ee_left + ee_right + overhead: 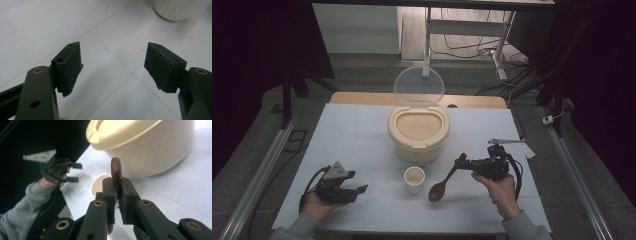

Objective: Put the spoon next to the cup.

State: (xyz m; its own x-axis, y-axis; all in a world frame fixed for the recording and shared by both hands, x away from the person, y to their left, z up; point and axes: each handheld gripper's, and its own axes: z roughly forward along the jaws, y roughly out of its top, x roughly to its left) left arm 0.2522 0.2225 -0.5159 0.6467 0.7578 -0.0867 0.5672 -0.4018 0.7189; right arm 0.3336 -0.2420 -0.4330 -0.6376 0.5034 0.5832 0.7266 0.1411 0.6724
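- While the right gripper (460,162) is clamping the wooden spoon (443,184) by its handle, the bowl end is hanging near the small cup (414,179), right of it.
- Left gripper (360,188) is resting with jaws apart, holding nothing.
- Cup is already holding some rice; the rice bin (418,131) is standing open, so more scooping is probably remaining.

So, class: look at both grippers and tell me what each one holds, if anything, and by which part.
The right gripper grips the wooden spoon by its handle end. The left gripper holds nothing; its jaws stand open.
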